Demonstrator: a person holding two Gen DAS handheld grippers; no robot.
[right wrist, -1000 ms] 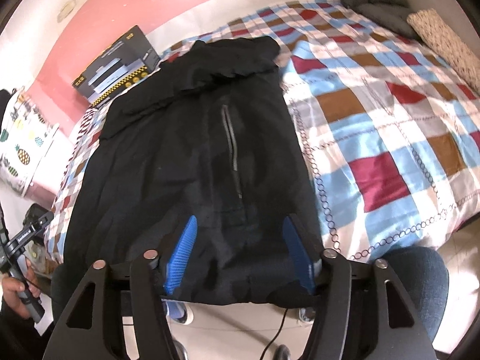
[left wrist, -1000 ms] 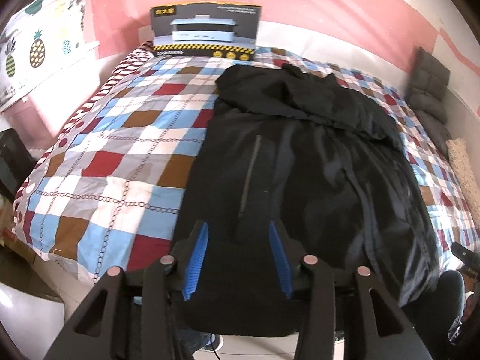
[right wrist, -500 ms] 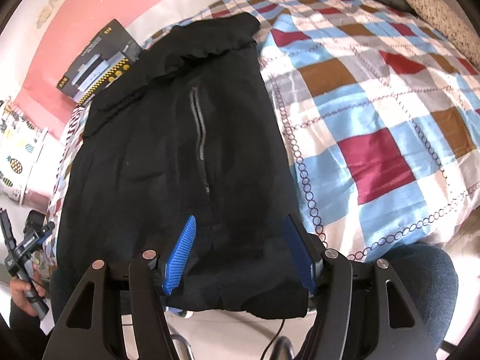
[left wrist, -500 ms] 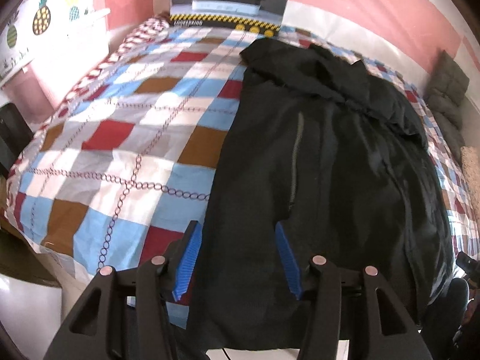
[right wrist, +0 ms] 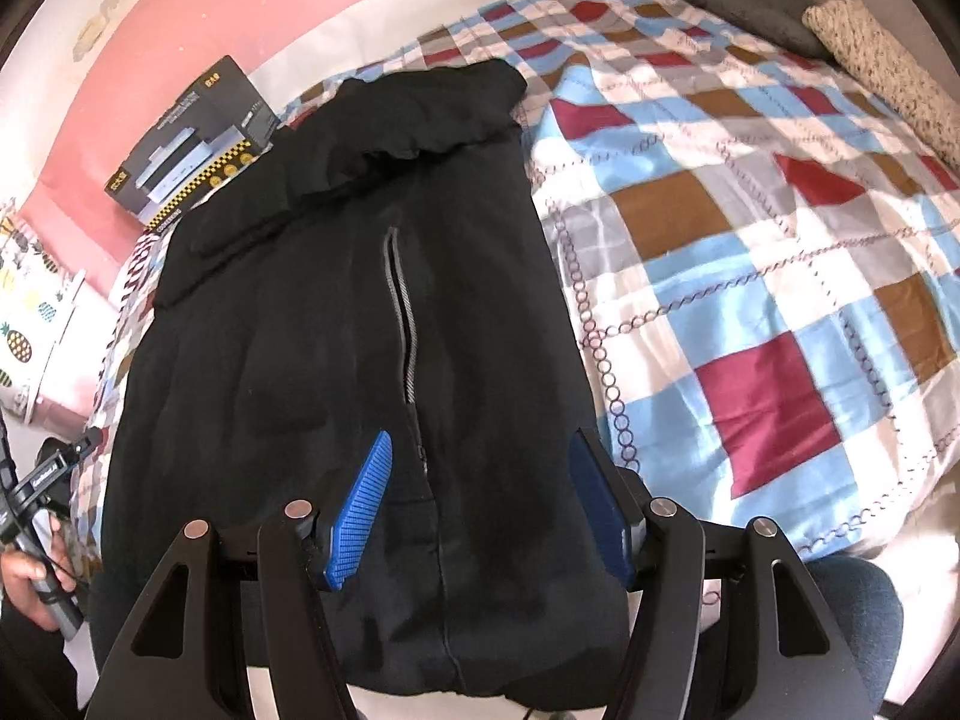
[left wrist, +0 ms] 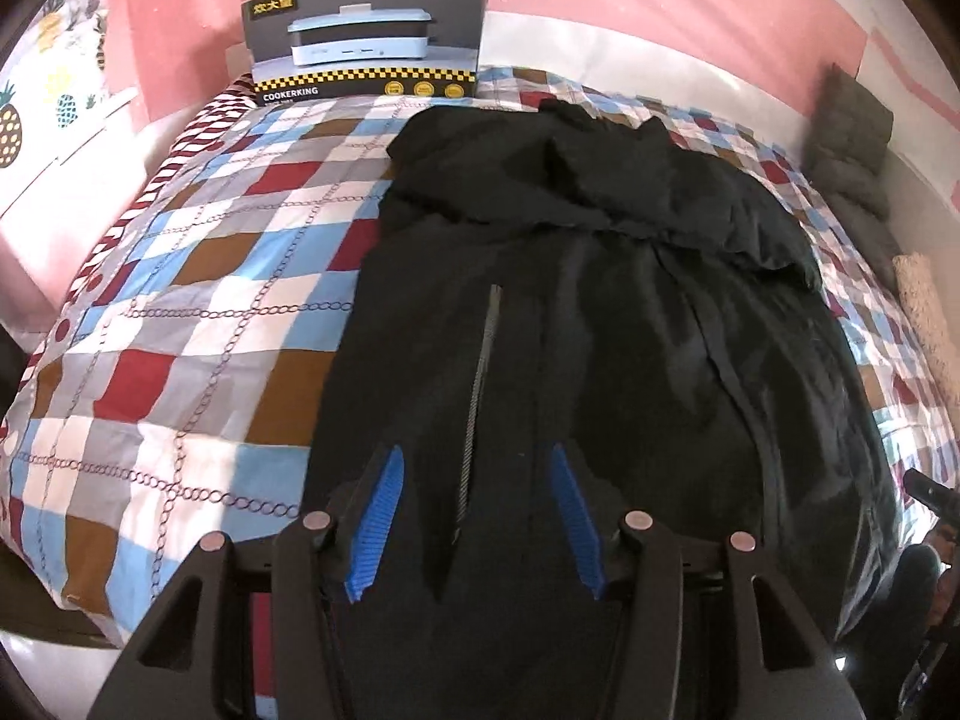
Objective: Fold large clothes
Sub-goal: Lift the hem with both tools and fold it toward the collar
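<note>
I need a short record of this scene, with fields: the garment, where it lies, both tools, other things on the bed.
garment: black jacket, spread flat, zip visible
surface: checked bed cover
left tool: open, above the jacket's near hem
right tool: open, above the near hem
other things: box at the wall, grey cushions on the far right

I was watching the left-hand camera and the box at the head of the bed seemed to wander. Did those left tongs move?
Yes. The left tongs swung back rightward: the appliance box, fixed against the wall, slid left in the left wrist view, and the black coat sits centred between them again.
</note>
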